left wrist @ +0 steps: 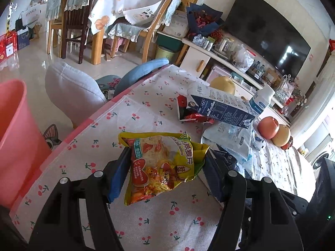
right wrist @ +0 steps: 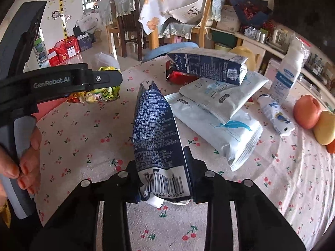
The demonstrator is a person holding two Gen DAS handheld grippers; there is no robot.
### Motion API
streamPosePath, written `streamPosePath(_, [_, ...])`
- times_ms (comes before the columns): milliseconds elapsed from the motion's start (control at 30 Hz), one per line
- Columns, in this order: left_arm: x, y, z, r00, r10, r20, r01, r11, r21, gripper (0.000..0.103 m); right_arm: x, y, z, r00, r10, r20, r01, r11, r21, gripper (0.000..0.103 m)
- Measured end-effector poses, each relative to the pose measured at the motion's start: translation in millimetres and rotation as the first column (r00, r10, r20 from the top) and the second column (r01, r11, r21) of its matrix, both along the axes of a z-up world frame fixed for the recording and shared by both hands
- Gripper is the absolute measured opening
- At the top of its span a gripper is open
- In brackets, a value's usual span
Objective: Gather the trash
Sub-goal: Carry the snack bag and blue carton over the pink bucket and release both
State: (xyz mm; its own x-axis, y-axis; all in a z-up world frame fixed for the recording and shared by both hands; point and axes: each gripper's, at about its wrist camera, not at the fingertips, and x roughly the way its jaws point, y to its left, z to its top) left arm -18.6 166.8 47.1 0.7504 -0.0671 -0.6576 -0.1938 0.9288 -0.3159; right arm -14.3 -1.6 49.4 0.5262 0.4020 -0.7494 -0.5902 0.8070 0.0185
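Observation:
In the left wrist view my left gripper (left wrist: 165, 167) is shut on a yellow oatmeal packet (left wrist: 161, 163), held just above the cherry-print tablecloth (left wrist: 134, 108). The right wrist view shows that packet (right wrist: 104, 93) under one of the left gripper's fingers (right wrist: 108, 77). My right gripper (right wrist: 163, 173) is shut on a dark blue packet (right wrist: 155, 129) with a barcode, which stands up between the jaws. A dark blue carton (right wrist: 209, 67) lies on a red wrapper (right wrist: 180, 77) farther back. A pink bin (left wrist: 16, 136) stands by the table's left edge.
White bags (right wrist: 217, 113), a white tube (right wrist: 274, 115), a white bottle (right wrist: 289, 73) and fruit (right wrist: 306, 112) lie on the right of the table. A hand (right wrist: 27, 156) holds the left gripper's handle. A grey cushion (left wrist: 71, 87), chairs (left wrist: 73, 21) and a TV (left wrist: 266, 33) are beyond.

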Motion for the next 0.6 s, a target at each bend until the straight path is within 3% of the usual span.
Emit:
streamPosePath(133, [-5,2,3,1.0,0.006,0.025,-0.007,1.0,0.009,0.067,-10,-4,6,0.998,-0.053,0.047,0.053,0.998,-0.019,0.033])
streamPosePath(300, [-12,1,8,0.999,-0.007,0.042,0.005,0.999,0.044,0.067,-21,-21,21,0.987,-0.145,0.066,0.143,0.989,0.035,0.033])
streamPosePath(600, [-36,6,40,0.994,-0.043,0.102,0.033,0.994,0.102,0.067,-45,-26,41,0.978,-0.208,0.003,0.205,0.966,0.16,0.033])
